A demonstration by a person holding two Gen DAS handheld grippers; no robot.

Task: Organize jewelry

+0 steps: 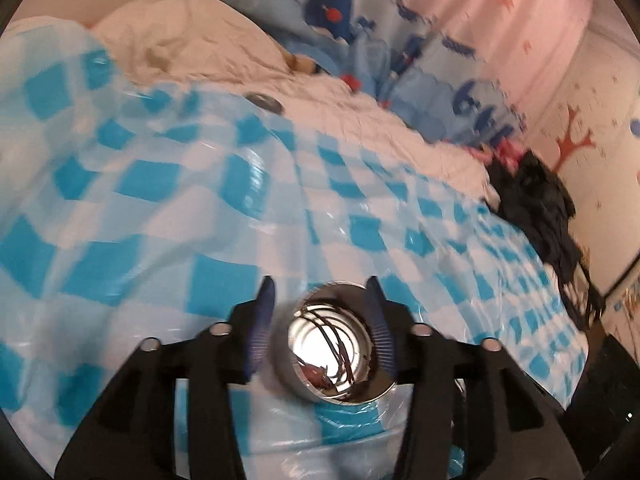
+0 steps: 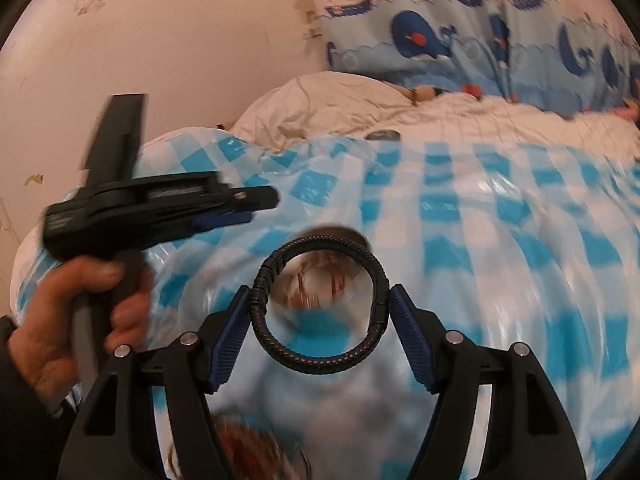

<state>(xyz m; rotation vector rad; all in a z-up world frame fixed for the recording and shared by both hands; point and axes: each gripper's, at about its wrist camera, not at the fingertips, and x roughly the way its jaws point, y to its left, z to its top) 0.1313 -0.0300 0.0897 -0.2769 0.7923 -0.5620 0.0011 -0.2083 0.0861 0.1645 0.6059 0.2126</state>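
Left wrist view, entry one: my left gripper [image 1: 322, 312] points down over the checked blue-and-white plastic sheet [image 1: 160, 208] that covers the bed. A shiny metal cup [image 1: 332, 356] sits between its blue ribbed pads [image 1: 260, 320]. I see a narrow gap on both sides of the cup, so the jaws stand apart and grip nothing. Thin dark strands show inside the cup, but blur keeps me from saying what they are.

Entry two, beyond the cup on the sheet's far edge: a small round metal lid [image 1: 265, 102], lying flat where the sheet meets the cream quilt [image 1: 192, 40].

Entry three, behind the quilt: a blue whale-print pillow [image 1: 352, 28]. A heap of dark clothing [image 1: 536, 200] lies at the sheet's right edge, by the wall.

Right wrist view, entry four: my right gripper [image 2: 320, 312] is clamped on a black braided bracelet [image 2: 320, 300], with both blue pads touching the ring's sides. The bracelet stands upright, raised above the sheet, and a blurred container [image 2: 320, 276] on the sheet shows through its loop.

Entry five, left of the bracelet: the left gripper seen side-on, with a hand [image 2: 68, 320] round its grip. The lid, quilt and whale-print pillow lie beyond the bracelet here too.
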